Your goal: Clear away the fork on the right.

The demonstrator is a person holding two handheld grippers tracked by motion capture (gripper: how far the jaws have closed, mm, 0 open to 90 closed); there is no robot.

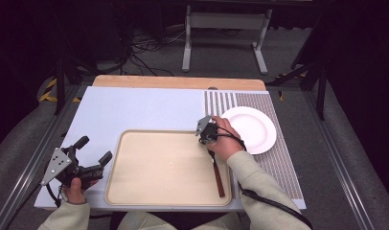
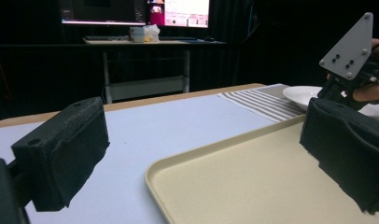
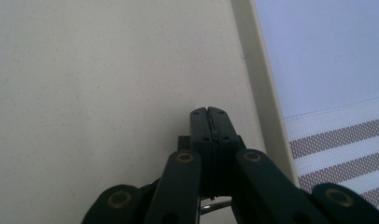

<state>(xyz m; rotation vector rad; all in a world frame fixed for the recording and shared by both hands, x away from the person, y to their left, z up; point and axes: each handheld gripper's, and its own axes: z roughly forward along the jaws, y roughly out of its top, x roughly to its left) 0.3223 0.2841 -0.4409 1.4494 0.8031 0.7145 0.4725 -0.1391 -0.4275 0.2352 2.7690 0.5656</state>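
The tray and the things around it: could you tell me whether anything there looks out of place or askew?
Nothing is spilled or damaged. The brown-handled utensil lies inside the beige tray near its right rim, slightly slanted; its head is hidden under the right gripper. The white plate sits on the striped mat.

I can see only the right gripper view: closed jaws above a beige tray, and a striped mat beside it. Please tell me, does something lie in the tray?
Observer: Yes. A utensil with a brown handle lies along the right side of the tray, on the person's side of the right gripper.
Operator: Thank you. Does the striped mat carry anything?
Observer: A white plate sits on the striped mat, to the right of that gripper, and it is empty.
Operator: And where is the other gripper?
Observer: The left gripper is just outside the tray's left rim, with its jaws open and nothing between them.
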